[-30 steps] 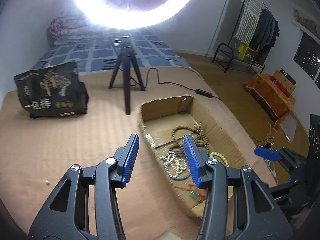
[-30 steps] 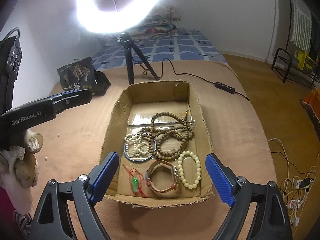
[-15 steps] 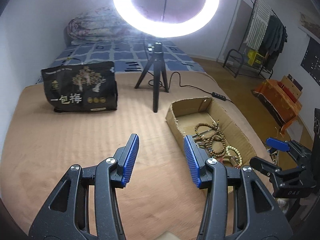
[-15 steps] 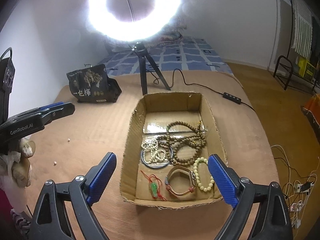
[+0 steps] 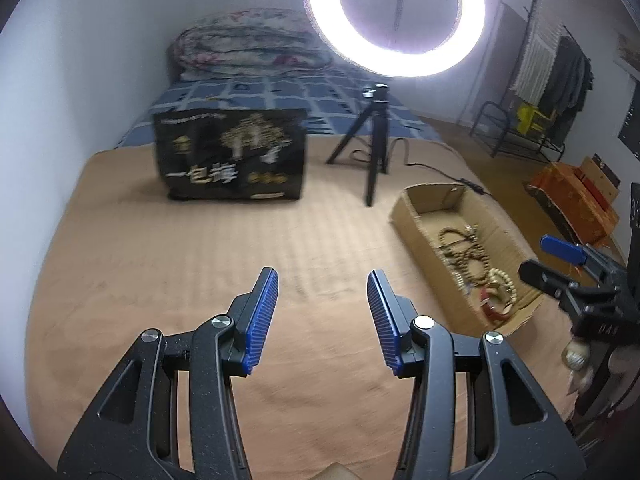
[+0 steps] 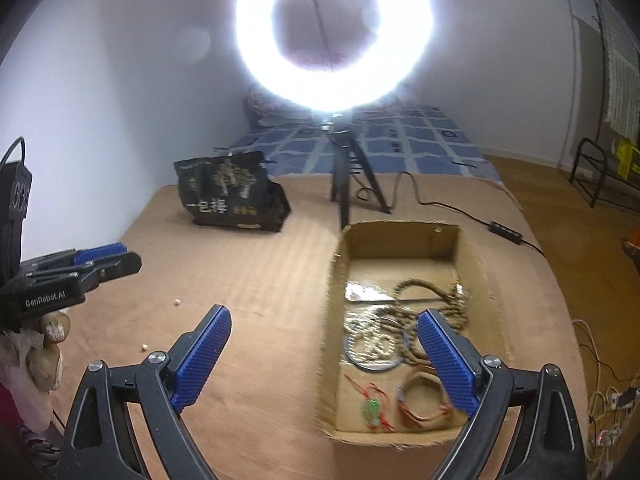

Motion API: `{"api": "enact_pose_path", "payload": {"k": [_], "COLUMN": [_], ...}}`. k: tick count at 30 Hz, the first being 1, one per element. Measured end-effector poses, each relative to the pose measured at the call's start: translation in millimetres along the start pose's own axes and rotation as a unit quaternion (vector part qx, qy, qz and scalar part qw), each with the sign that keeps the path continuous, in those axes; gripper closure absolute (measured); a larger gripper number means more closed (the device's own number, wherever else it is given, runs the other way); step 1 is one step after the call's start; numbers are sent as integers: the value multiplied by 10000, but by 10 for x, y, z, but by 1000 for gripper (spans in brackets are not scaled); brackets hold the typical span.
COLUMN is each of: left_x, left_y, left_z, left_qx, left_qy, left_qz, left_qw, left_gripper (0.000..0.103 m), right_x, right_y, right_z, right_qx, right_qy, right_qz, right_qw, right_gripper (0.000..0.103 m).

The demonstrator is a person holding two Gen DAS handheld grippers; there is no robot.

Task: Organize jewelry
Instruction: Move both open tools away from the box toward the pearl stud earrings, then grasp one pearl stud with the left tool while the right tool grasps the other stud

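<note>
Your left gripper (image 5: 322, 280) hangs over bare mat (image 5: 200, 280), fingers partly apart with nothing between them, and the box (image 5: 412, 224) of jewelry lies off to its right. Your right gripper (image 6: 324, 332) is nearer: its fingers stand wide apart and empty, the right one over the box's near half, the left one over the mat beside it. The right jaws have just been opening, with nothing between them. By the look of it you are between picks, with most pieces already gathered in the box: the brown bead strands (image 6: 436, 304) coiled in the middle, the pale bead string (image 6: 372, 340) lying on a blue ring (image 6: 405, 354), then the red cord with a green charm (image 6: 372, 406) and the strap (image 6: 424, 400) at the near end. What seems left are two loose beads (image 6: 177, 302) on the mat to the left of the box (tiny, so easy to lose). The next move calls for bringing the fingers nearly together over one bead and coming down on it squarely; the left gripper looks better placed for that. In the right view the box's long axis runs from you toward the tripod (image 6: 344, 176) and ring light (image 6: 334, 32), open side up; the far end wall stands highest. The black bag (image 6: 230, 196) stands well apart from it.
</note>
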State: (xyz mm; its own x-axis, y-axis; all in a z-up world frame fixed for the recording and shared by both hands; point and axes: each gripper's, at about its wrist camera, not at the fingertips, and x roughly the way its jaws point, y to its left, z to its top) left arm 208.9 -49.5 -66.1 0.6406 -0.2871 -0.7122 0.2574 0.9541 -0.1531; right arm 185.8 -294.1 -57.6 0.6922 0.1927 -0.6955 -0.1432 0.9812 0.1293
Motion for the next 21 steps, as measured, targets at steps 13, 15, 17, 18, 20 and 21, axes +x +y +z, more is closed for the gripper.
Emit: {"api": "enact_pose_path", "payload": {"k": [13,15,17,18,20,21], "left_x": [-16,1,30,49,108,140], "left_y": [751,788,817,826,842,853], "left_z": [-388,-462,-550,-586,-681,-734], "left_qx": [-387,-387,-379,-371,-335,-324], "left_qy": [292,333,378,411,522,581], "left_qz": [334,311,268,241,199,180], "left_qw": [9983,9982,9982,9982,9979,9976], "left_gripper": [56,56,56,58,66,67], "right_x": [476,531,619,658,756,799], "right_y": [629,713,795,825,896,925], "right_z": [26,25,35,39,49,53], "right_qx": [-225,-283,-310,-306,-255,-231], "right_qy": [457,521,595,626,721,766], "right_qz": [635,678,745,779,895,948], "right_qw": [9967,9959,9950,9945,9930,9923], "right_gripper": [9,12,14,16,17,19]}}
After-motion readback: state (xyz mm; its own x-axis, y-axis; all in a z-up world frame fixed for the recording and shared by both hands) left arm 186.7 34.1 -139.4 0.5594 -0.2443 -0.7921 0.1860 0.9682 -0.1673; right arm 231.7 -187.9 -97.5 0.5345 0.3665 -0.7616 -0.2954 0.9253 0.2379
